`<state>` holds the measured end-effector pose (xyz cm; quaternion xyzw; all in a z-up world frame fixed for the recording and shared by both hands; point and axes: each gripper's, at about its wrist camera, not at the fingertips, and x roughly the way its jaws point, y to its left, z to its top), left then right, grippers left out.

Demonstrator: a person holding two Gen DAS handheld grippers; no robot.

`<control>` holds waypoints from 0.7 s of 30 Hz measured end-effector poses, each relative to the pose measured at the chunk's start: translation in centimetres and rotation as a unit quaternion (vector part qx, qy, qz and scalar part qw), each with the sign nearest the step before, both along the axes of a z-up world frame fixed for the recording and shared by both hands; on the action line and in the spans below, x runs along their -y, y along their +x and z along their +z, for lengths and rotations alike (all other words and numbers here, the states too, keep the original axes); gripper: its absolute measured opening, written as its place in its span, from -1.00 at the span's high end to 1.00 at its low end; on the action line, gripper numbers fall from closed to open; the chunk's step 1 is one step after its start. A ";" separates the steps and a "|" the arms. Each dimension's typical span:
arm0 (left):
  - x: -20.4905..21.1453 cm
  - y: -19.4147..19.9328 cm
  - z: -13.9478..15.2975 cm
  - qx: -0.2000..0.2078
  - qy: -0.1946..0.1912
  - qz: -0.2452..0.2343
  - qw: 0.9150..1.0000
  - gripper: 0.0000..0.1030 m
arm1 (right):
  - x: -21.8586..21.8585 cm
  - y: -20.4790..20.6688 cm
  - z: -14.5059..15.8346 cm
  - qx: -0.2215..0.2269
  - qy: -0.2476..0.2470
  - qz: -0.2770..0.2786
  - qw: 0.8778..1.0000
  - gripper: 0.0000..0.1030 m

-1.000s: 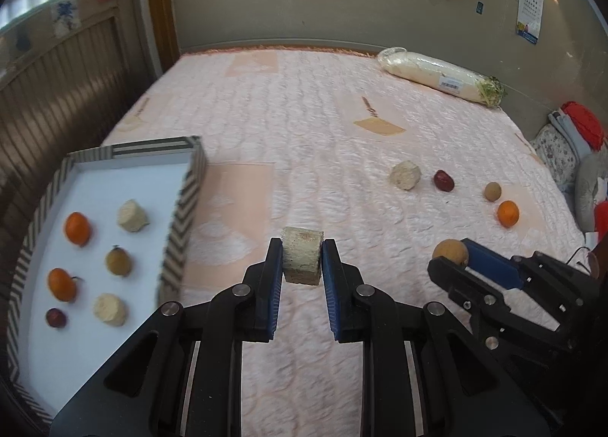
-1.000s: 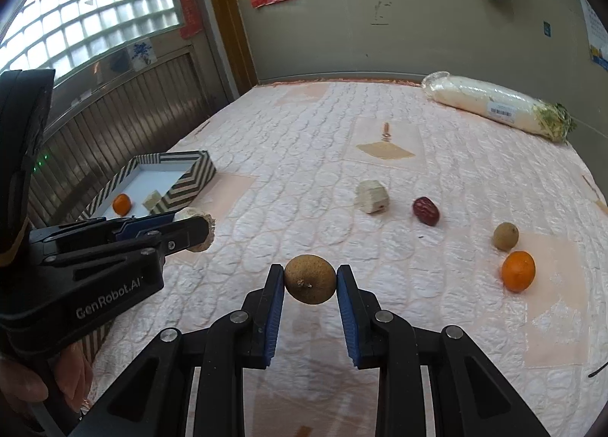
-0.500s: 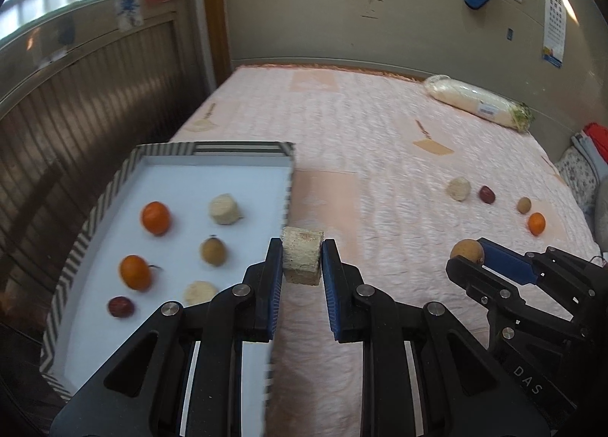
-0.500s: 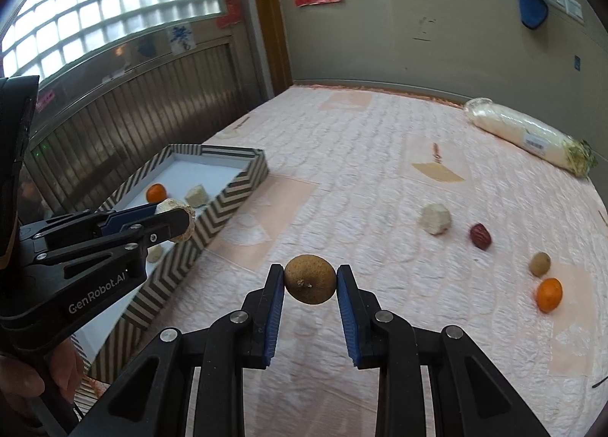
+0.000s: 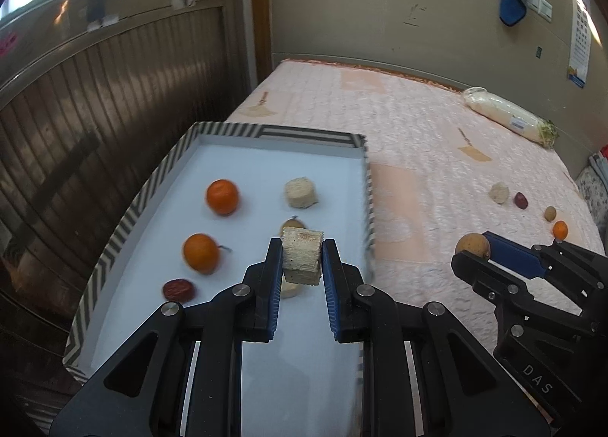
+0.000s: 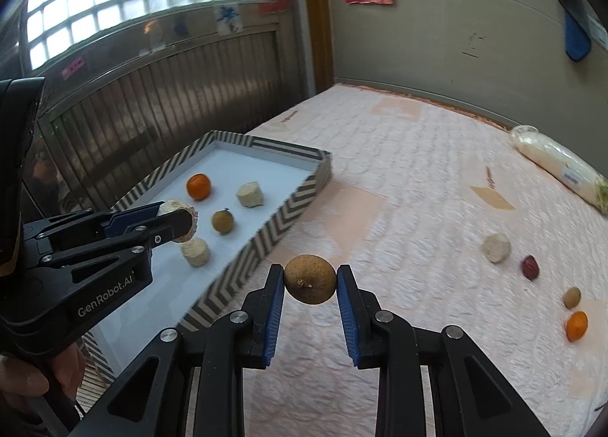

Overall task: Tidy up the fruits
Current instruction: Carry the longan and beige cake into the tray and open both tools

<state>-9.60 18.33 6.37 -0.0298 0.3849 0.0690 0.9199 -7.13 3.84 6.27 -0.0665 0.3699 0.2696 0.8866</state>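
Note:
My left gripper (image 5: 302,262) is shut on a pale beige chunk (image 5: 302,260) and hangs over the striped tray (image 5: 152,186) at the bed's left edge. In the tray lie two oranges (image 5: 222,197), a red date (image 5: 178,289), a brown round fruit (image 5: 292,225) and pale chunks (image 5: 301,192). My right gripper (image 6: 310,284) is shut on a brown round fruit (image 6: 310,284) over the quilt, just right of the tray's near wall (image 6: 273,235). Loose on the quilt at right lie a pale chunk (image 6: 495,247), a date (image 6: 530,266), a small brown fruit (image 6: 571,297) and an orange (image 6: 577,325).
A pink quilted bed (image 6: 418,178) carries everything. A long wrapped white bundle (image 6: 558,163) lies at the far right by the wall. Dark wooden panelling (image 5: 95,114) drops off left of the tray. A person's hand (image 6: 34,380) holds the left gripper's handle.
Both grippers have moved left with their loads. The left one went from over the quilt to over the tray; the right one now sits close to the tray's wall.

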 end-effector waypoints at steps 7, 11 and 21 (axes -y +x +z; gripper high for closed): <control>-2.6 -1.3 -0.5 -0.005 -0.003 0.021 1.000 0.62 | -2.8 -0.3 0.0 0.001 -0.007 0.026 1.000 0.47; -3.3 -2.0 -0.9 -0.009 -0.002 0.026 1.000 0.62 | -4.4 -0.4 -0.2 0.000 -0.011 0.040 0.999 0.48; -5.1 -3.3 -1.8 -0.018 -0.008 0.040 0.999 0.62 | -7.4 -1.1 -0.6 0.000 -0.021 0.069 0.997 0.47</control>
